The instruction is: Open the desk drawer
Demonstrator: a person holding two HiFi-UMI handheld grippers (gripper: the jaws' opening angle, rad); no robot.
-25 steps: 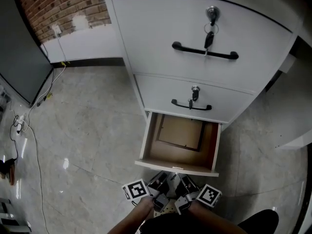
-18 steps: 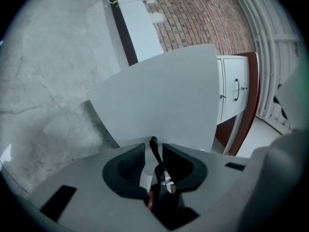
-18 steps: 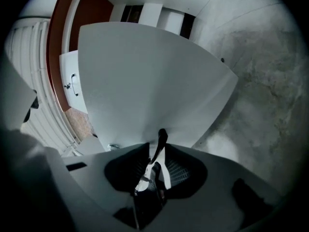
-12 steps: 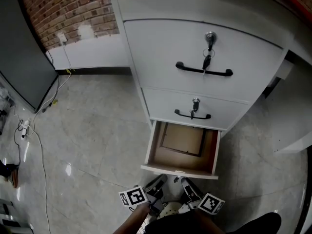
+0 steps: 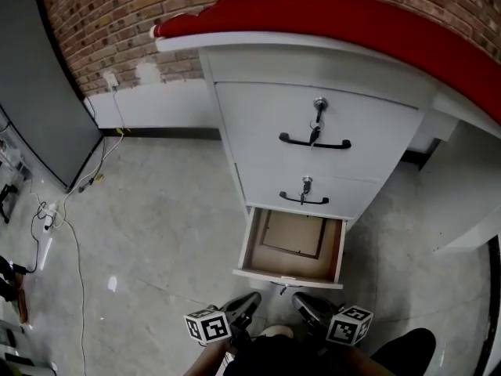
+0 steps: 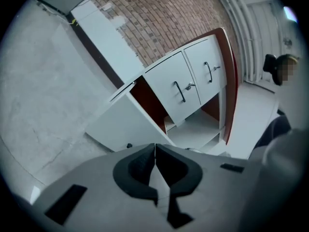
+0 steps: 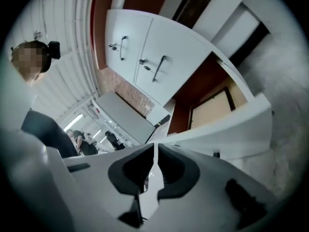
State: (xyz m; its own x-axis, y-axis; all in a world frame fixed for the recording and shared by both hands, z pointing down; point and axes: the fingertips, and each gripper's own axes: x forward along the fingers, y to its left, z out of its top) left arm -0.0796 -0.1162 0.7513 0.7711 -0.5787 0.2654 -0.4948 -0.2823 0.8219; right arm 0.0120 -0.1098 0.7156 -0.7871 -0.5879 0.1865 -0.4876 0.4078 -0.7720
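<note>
The white desk pedestal has three drawers. Its bottom drawer (image 5: 293, 249) stands pulled out, showing a brown bottom with nothing in it. The two drawers above are closed, each with a black handle (image 5: 315, 142) and a key in its lock. My left gripper (image 5: 250, 298) hangs just in front of the open drawer's front edge, apart from it. Its jaws are shut with nothing between them (image 6: 155, 146). My right gripper (image 5: 303, 299) is beside it, also clear of the drawer. Its jaws are closing, almost together, with nothing between them (image 7: 155, 146). The open drawer (image 7: 212, 108) shows beyond them.
The desk has a red top (image 5: 337, 18) and stands against a brick wall (image 5: 117, 22). A dark panel (image 5: 31, 92) stands at the left, with cables (image 5: 55, 210) on the grey floor. A white desk side (image 5: 462, 194) is at the right.
Both grippers have drawn back from the drawer's front edge, risen and moved apart. Their jaws opened and came together again. The view has lifted, and the drawer stays open.
</note>
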